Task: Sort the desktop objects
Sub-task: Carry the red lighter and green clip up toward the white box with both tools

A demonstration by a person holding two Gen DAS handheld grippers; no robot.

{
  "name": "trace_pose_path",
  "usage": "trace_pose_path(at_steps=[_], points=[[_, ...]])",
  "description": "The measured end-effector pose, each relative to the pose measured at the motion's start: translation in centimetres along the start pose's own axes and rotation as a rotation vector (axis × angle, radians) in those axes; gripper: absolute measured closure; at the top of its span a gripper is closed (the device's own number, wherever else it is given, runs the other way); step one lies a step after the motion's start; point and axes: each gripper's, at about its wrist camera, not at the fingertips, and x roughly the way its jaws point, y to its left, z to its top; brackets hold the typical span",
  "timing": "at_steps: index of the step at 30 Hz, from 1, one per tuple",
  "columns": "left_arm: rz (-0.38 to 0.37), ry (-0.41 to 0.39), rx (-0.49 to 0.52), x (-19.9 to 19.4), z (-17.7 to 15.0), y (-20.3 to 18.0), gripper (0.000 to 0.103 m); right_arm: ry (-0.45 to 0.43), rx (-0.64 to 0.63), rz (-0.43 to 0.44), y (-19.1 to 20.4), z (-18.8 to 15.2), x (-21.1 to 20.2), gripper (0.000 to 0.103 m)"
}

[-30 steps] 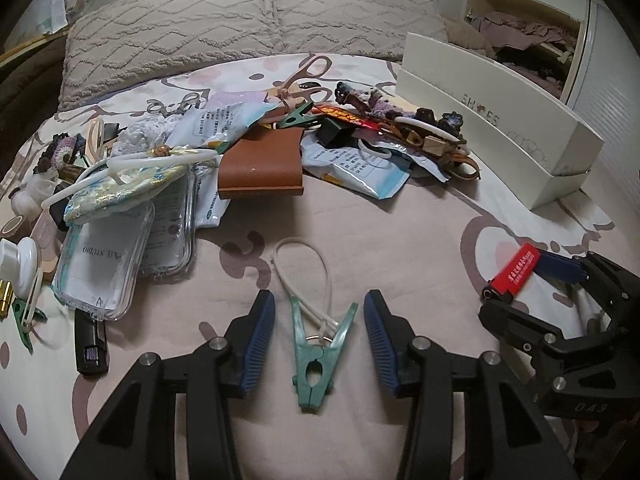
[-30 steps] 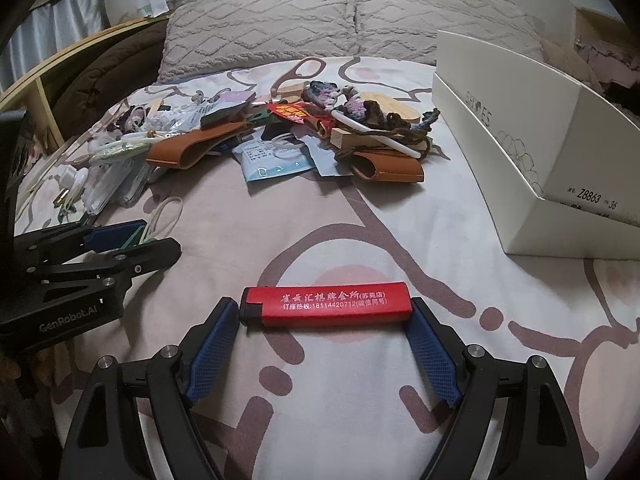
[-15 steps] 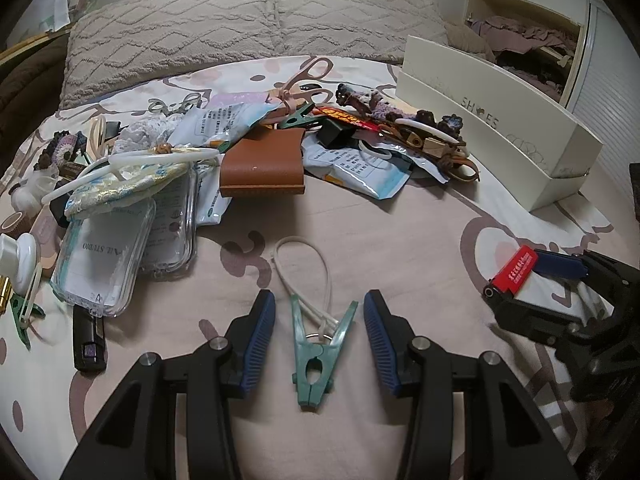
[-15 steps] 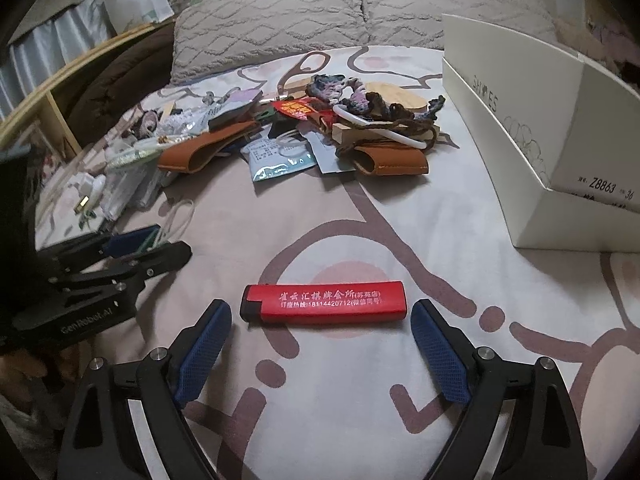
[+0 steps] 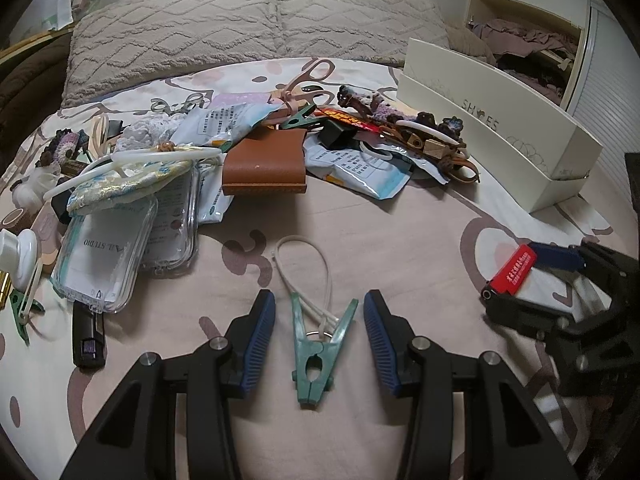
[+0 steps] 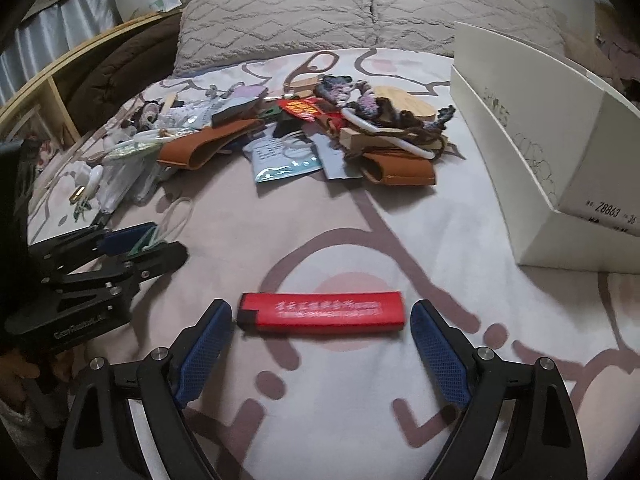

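Covering the bed, patterned sheet under 2 grey pillows.

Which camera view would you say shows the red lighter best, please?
The right wrist view: the red lighter lies whole, lengthwise, print facing up, between the open right gripper. The left wrist view shows only one end at its right edge.

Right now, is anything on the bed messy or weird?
Yes. A jumbled heap of pouches, packets and scissors lies overlapping on the bedspread, while the green clothespin and red lighter lie apart from it.
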Motion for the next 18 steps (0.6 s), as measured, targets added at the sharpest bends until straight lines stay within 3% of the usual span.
trace_pose_path(at_steps=[9,14,18], points=[[-0.024,-0.005,-0.029,-0.1,0.0,0.3,0.057,0.020,-0.066,0.032,0.8,0.2,0.4,0.012],[-0.011,-0.003,-0.028,0.1,0.1,0.3,0.057,-0.011,-0.014,0.008,0.9,-0.1,0.2,0.021],[0.014,0.001,-0.011,0.3,0.2,0.1,0.057,-0.024,-0.007,-0.010,1.1,-0.3,0.1,0.021]])
